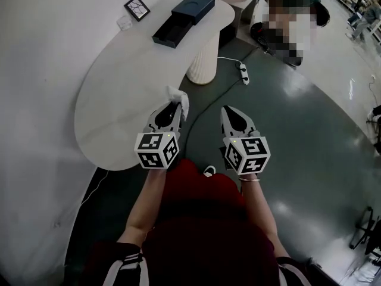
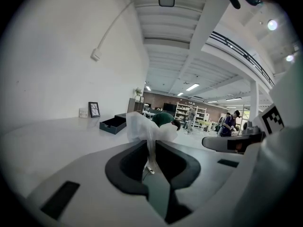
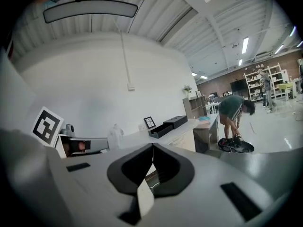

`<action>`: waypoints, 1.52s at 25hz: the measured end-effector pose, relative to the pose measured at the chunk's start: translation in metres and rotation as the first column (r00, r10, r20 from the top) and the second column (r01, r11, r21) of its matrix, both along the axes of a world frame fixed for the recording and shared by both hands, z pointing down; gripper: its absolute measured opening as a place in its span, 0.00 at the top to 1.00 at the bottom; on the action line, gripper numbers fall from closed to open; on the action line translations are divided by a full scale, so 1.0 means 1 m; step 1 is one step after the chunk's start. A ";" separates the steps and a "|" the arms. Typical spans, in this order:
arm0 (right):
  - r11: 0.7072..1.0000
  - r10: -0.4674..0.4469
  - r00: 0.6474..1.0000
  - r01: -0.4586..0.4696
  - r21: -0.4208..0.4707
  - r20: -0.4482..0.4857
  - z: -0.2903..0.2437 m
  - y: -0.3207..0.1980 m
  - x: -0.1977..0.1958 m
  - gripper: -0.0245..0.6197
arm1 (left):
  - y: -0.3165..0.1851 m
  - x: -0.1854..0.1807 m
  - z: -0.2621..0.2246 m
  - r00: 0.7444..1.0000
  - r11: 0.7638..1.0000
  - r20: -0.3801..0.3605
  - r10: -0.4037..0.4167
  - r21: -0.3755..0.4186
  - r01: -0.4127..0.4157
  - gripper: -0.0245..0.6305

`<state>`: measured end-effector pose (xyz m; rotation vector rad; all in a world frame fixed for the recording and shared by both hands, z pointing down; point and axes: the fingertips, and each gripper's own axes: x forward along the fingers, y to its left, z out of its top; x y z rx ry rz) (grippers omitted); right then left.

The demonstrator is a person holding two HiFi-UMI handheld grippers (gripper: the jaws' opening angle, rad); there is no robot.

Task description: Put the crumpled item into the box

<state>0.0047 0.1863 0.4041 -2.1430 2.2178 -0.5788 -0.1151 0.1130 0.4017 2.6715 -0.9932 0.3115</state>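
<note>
The left claw (image 1: 176, 105) was closed on the crumpled item (image 1: 181, 100), a white and thin piece. In the left gripper view the two jaws pressed the lower part of the item (image 2: 147, 129) between them, and its crumpled upper part stood out above the tips. The claw held the item in the air over the near edge of the white desk (image 1: 113, 106), not touching the surface. The dark open box (image 1: 181, 20) lay at the far end of the desk, well apart from the item, and a small picture frame (image 1: 137, 8) stood near it. The right claw (image 1: 228, 112) was beside the left one, over the grey floor (image 1: 309, 136). Its jaws (image 3: 152, 146) were together and nothing was between them.
</note>
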 end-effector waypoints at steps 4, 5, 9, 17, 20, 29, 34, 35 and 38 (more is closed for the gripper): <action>1.000 0.002 0.999 -0.002 -0.007 0.041 0.001 -0.004 0.008 0.94 | -0.004 0.010 -0.002 1.000 1.000 0.009 0.004 -0.001 -0.004 0.85; 1.000 0.004 0.999 -0.004 -0.010 0.044 0.002 -0.004 0.011 0.94 | -0.005 0.013 -0.001 1.000 1.000 0.013 0.005 -0.002 -0.005 0.85; 0.999 0.021 0.998 -0.020 -0.028 0.052 0.009 -0.005 0.022 0.94 | -0.013 0.022 0.004 1.000 1.000 0.017 0.008 -0.016 -0.007 0.85; 0.998 0.041 0.998 -0.038 -0.053 0.052 0.021 -0.027 0.046 0.94 | -0.049 0.039 0.015 1.000 0.999 0.006 -0.013 -0.046 0.013 0.85; 0.998 0.038 0.998 -0.036 -0.057 0.044 0.022 -0.044 0.056 0.94 | -0.067 0.048 0.020 1.000 0.998 0.003 -0.019 -0.059 0.019 0.85; 0.999 0.000 0.999 0.003 -0.054 0.055 0.021 -0.123 0.077 0.94 | -0.139 0.072 0.023 0.999 0.997 0.000 -0.044 -0.063 0.044 0.85; 0.998 -0.035 0.998 0.038 -0.059 0.056 0.019 -0.169 0.077 0.94 | -0.174 0.078 0.028 0.998 0.995 0.007 -0.056 -0.081 0.056 0.85; 0.997 -0.041 0.998 0.044 -0.059 0.055 0.018 -0.177 0.077 0.94 | -0.179 0.079 0.030 0.998 0.995 0.007 -0.058 -0.086 0.058 0.85; 0.996 -0.059 0.997 0.062 -0.063 0.049 0.018 -0.201 0.073 0.94 | -0.197 0.080 0.036 0.998 0.993 0.005 -0.065 -0.102 0.065 0.85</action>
